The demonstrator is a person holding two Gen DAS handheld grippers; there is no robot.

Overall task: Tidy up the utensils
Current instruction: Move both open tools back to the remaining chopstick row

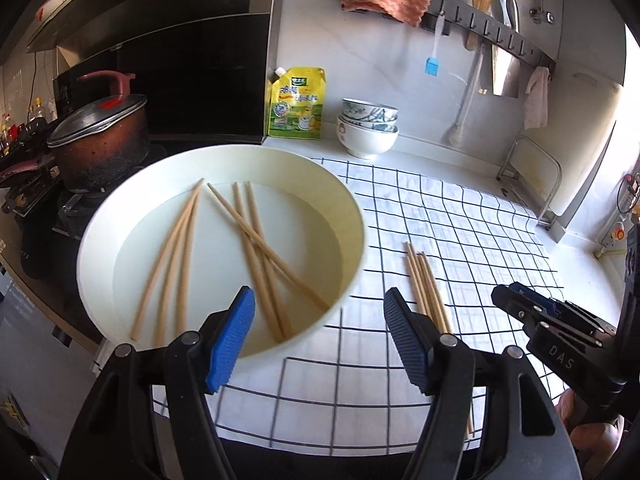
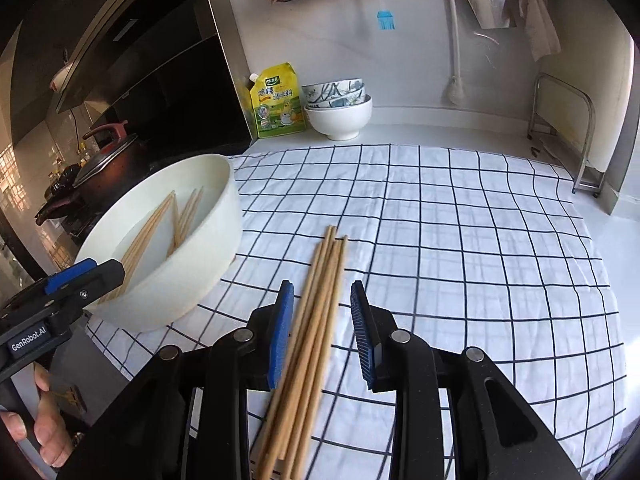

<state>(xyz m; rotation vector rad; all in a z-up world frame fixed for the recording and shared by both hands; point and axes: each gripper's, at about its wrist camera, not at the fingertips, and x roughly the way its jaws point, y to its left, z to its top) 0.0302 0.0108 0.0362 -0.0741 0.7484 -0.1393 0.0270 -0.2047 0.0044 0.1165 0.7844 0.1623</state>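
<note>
Left wrist view: left gripper [image 1: 318,336] stands wide open and empty, over the near rim of the white basin [image 1: 352,208]. Several loose chopsticks [image 1: 256,248] lie crossed on the basin floor. A sorted bundle [image 1: 426,284] lies on the checked cloth [image 1: 480,220], just right of the basin. Right gripper [image 1: 516,300] visible at far right.

Right wrist view: right gripper [image 2: 322,320] partly open, straddling the bundle [image 2: 324,280]; pads flank the sticks with a gap on each side, so nothing looks gripped. Basin [image 2: 224,184] sits left, sticks still inside.

Judgement: next pick comes from the basin. Best to go for an uncrossed stick on the left, jaws square across its length, near the middle so it doesn't swing. Lay it parallel with the bundle, tips aligned.
</note>
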